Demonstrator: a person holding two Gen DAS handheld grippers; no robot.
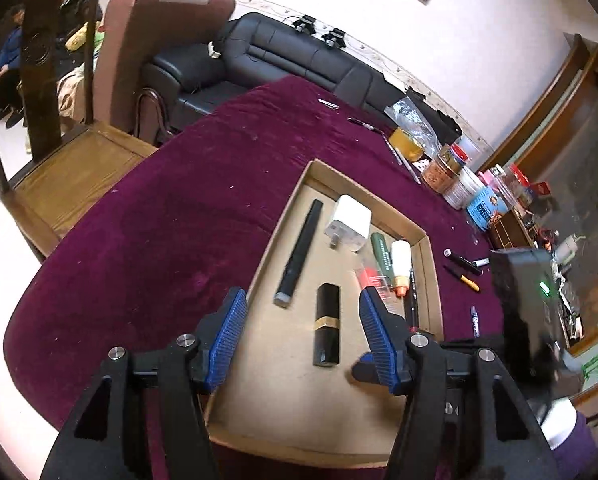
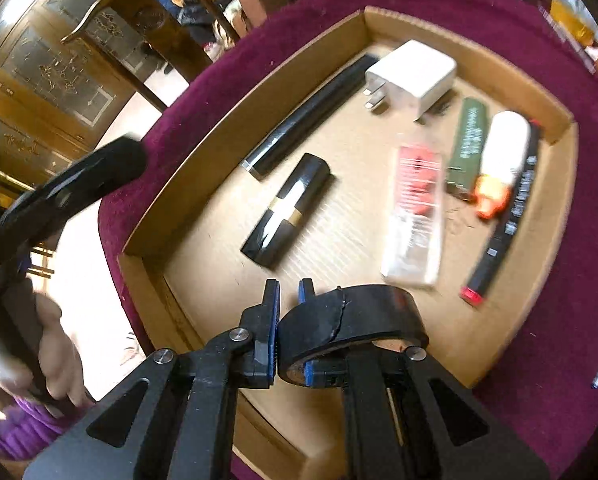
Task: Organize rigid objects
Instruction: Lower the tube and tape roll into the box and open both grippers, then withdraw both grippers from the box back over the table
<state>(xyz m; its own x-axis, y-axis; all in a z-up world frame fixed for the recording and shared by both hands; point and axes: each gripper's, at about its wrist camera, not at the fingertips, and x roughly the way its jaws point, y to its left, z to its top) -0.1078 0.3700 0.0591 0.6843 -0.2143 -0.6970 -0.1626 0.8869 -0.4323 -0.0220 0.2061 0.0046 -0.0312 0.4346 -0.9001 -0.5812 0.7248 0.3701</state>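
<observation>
A shallow cardboard tray [image 1: 279, 227] lies on the maroon tablecloth [image 1: 159, 220]. In it are a long black stick [image 1: 299, 252], a white charger plug [image 1: 349, 222], a green tube [image 1: 381, 254], a white bottle with an orange cap [image 1: 401, 264] and a black lipstick tube with a gold band [image 1: 327, 324]. My left gripper [image 1: 303, 316] hangs open above the lipstick tube, pads apart from it. In the right wrist view my right gripper [image 2: 289, 296] is shut on the wall of a black tape roll [image 2: 359, 316], held over the tray's near end [image 2: 219, 136].
Loose pens [image 1: 463, 262] and a blue pen [image 1: 475, 320] lie on the cloth right of the tray. Jars and bottles [image 1: 443, 168] crowd the far right edge. A wooden chair [image 1: 79, 172] stands at the table's left. A hand [image 2: 55, 352] grips the left tool's handle.
</observation>
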